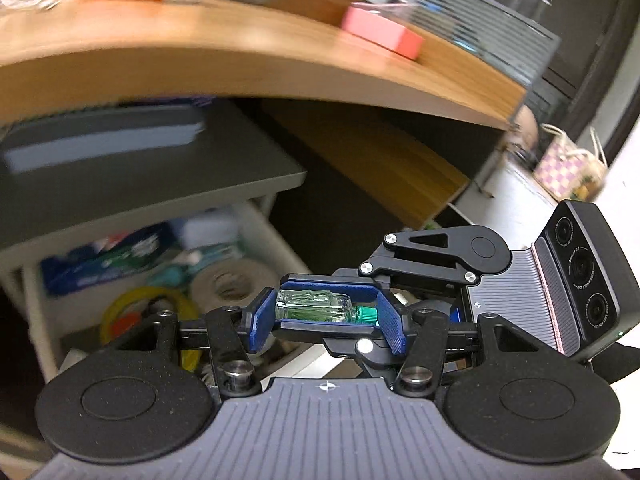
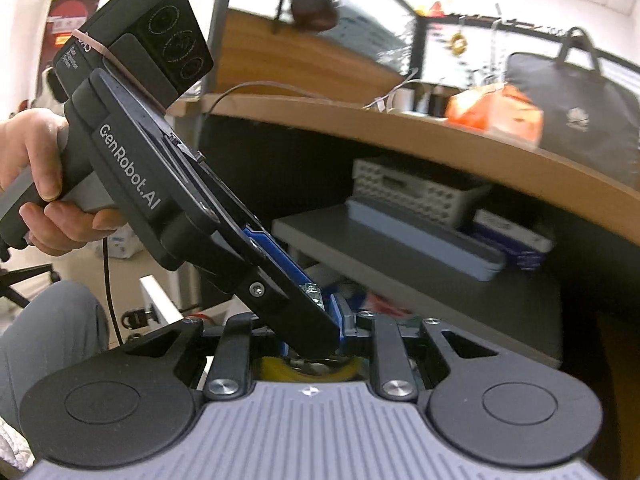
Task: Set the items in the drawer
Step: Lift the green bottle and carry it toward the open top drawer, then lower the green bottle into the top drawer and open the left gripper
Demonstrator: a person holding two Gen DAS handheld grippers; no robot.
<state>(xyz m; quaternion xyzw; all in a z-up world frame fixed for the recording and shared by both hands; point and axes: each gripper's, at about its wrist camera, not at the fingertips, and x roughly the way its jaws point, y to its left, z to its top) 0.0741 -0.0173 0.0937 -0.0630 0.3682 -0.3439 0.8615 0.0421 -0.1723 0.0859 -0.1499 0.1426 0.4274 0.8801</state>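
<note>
the wooden desk [image 1: 248, 60] overhangs a grey cabinet, whose open drawer [image 1: 276, 236] is already crowded with a white tape roll [image 1: 228, 284] and yellow tape [image 1: 148, 296], leaving little bare floor. just above it, the right gripper [image 1: 288, 304] clamps the small glass bottle [image 1: 312, 306] across its flat sides. the left gripper [image 1: 326, 322] brackets its ends; i cannot tell whether it presses. the bottle looks light, slick and breakable, so hold the body rather than the green cap [image 1: 366, 314].

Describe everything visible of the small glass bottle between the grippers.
The bottle is small, of clear ribbed glass, with a greenish tint inside and a green screw cap that is on. It lies on its side, clamped between the blue pads of the right gripper. The left gripper brackets its base and cap; contact there is unclear. It hangs above the open drawer.
</note>
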